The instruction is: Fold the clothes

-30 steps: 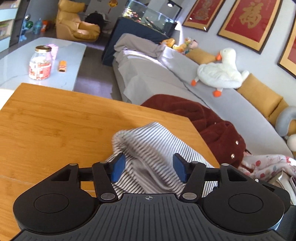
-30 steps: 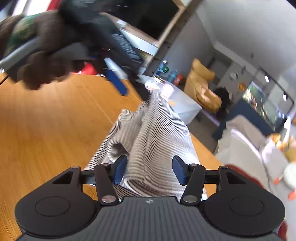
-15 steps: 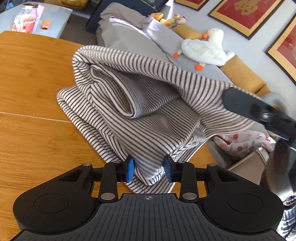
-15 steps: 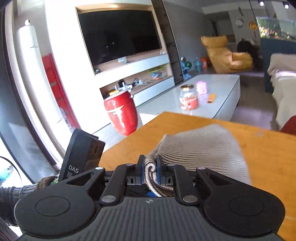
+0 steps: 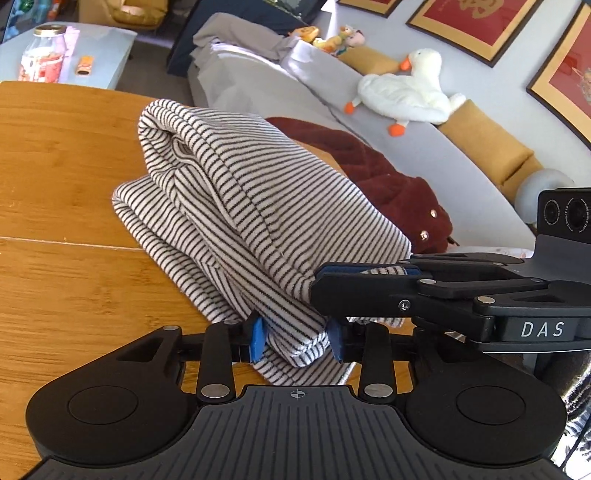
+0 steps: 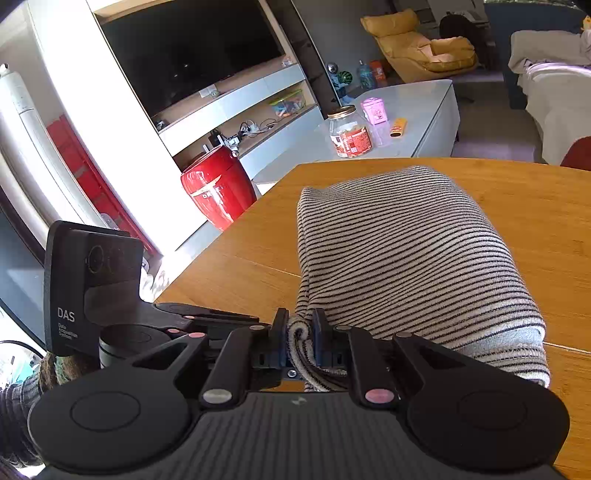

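Resting on a wooden table [image 5: 66, 177], item one: a black-and-white striped garment [image 5: 251, 206], bunched and partly rolled, its near end lifted off the boards between two tongs. Table top: warm bamboo-toned planks with one pale seam running across, otherwise bare around the cloth.

Left tongs [image 5: 297, 341]: blue pads closed in on a thick fold of the garment's near hem, cloth filling the gap between them. Right tongs [image 6: 299, 338]: pinched almost together on a rolled edge of the same garment; in the left wrist view they enter from the right side, turned flat, just above the left pair.

Room, far side of the table: a grey sofa [image 5: 424, 155] with a dark red fleecy garment [image 5: 376, 177] draped at its near end, a white plush goose [image 5: 402, 92], mustard cushions [image 5: 484, 144], and red framed pictures [image 5: 476, 18] on the wall above.

Room, other side: a pale low table [image 6: 417, 110] bearing a glass jar [image 6: 349, 131] with a gold lid and a pink tin [image 6: 375, 110]; a yellow armchair [image 6: 417, 44]; a dark television [image 6: 192, 55] set in a white wall unit; a red drum-shaped stool [image 6: 218, 188] on the floor.
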The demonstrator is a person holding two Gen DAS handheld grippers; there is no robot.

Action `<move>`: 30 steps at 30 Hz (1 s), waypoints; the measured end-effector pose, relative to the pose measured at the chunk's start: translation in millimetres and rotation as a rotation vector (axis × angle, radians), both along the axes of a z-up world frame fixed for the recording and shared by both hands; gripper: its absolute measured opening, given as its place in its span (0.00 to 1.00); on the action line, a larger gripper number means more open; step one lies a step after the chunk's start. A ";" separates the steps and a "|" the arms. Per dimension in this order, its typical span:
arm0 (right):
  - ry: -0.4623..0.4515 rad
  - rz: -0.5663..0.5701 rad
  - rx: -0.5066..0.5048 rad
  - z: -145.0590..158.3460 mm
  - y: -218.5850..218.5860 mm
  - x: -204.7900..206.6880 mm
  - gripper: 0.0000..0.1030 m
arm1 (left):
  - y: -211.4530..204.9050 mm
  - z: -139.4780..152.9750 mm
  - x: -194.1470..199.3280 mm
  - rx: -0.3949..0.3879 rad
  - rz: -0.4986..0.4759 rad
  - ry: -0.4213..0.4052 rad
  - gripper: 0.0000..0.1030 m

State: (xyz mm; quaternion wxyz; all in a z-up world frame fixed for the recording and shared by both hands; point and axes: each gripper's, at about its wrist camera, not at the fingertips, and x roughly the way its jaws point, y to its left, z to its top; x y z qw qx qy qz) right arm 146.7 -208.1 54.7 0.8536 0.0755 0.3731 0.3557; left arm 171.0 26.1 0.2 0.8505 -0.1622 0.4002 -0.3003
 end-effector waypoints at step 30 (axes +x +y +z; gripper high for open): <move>0.034 0.010 -0.054 86.2 -32.3 65.5 0.99 | -1.4 36.4 27.8 0.109 0.044 -0.151 0.40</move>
